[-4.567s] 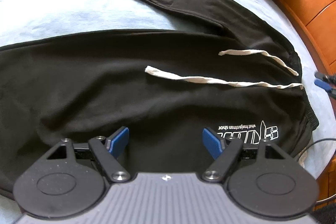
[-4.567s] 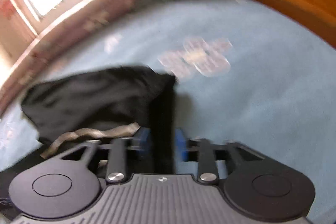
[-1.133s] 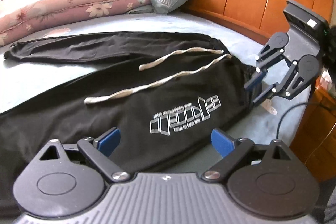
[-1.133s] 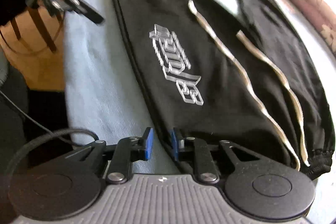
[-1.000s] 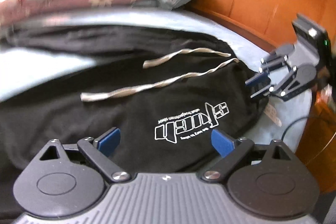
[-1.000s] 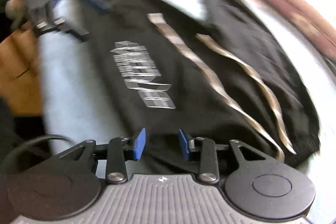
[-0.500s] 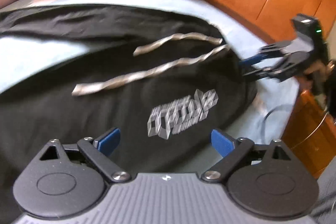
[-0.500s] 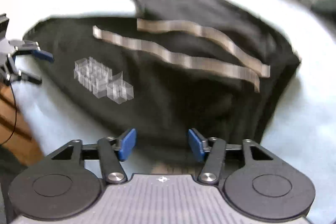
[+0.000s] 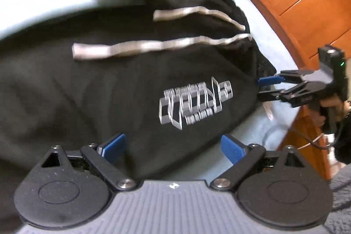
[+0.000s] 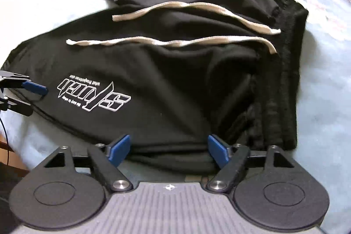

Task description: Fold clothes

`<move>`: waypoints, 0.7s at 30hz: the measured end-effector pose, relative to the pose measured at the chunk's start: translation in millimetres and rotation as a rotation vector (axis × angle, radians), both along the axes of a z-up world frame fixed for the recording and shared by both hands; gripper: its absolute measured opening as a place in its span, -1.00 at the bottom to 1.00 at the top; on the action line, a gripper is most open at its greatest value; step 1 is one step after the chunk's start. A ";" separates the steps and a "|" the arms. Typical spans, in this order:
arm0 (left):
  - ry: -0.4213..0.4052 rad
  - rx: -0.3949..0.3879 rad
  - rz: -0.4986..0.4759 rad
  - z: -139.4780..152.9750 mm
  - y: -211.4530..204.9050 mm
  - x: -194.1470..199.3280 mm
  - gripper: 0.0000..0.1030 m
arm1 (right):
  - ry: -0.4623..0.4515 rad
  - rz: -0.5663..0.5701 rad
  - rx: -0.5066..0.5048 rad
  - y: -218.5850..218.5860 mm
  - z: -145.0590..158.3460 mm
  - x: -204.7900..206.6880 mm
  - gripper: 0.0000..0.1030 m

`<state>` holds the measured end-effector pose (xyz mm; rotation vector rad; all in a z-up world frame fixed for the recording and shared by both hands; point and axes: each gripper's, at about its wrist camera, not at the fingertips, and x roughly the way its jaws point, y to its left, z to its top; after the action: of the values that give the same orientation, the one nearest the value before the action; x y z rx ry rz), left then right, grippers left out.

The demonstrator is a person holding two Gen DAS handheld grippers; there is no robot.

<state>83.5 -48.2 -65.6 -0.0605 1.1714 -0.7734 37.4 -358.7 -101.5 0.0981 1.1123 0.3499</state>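
**Black sweatpants flat, no fold yet**

Black sweatpants [image 10: 175, 84] spread on the bed [image 10: 324, 80], legs apart, drawstrings [image 10: 171, 42] loose on top. My right gripper [image 10: 169, 151] just been opening, straddling the waistband, not pinching. My left gripper [image 9: 173, 146] spread wide, empty. All folds remain

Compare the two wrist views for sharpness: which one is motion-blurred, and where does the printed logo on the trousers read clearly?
Left wrist view: motion-blurred, the logo smeared into doubled outlines and the drawstrings streaked on the black trousers. Right wrist view: much sharper, the logo crisp, though upside down; slight softness toward the far edge. Both views bend the bed into fisheye curves.
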 end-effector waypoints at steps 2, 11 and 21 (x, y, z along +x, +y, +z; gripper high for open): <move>-0.045 -0.010 -0.002 10.2 -3.6 13.9 0.82 | -0.025 -0.014 0.030 4.7 10.1 7.6 0.60; 0.012 0.058 0.025 -21.6 -7.1 16.5 0.82 | 0.003 -0.091 0.032 40.3 -19.8 61.0 0.68; 0.020 0.078 0.127 -5.9 12.4 10.7 0.82 | 0.052 -0.151 0.003 44.6 -29.5 49.8 1.00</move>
<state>94.1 -35.8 -71.4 -0.0776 1.2040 -0.6161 87.2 -314.0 -131.0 0.1935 1.1483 0.2145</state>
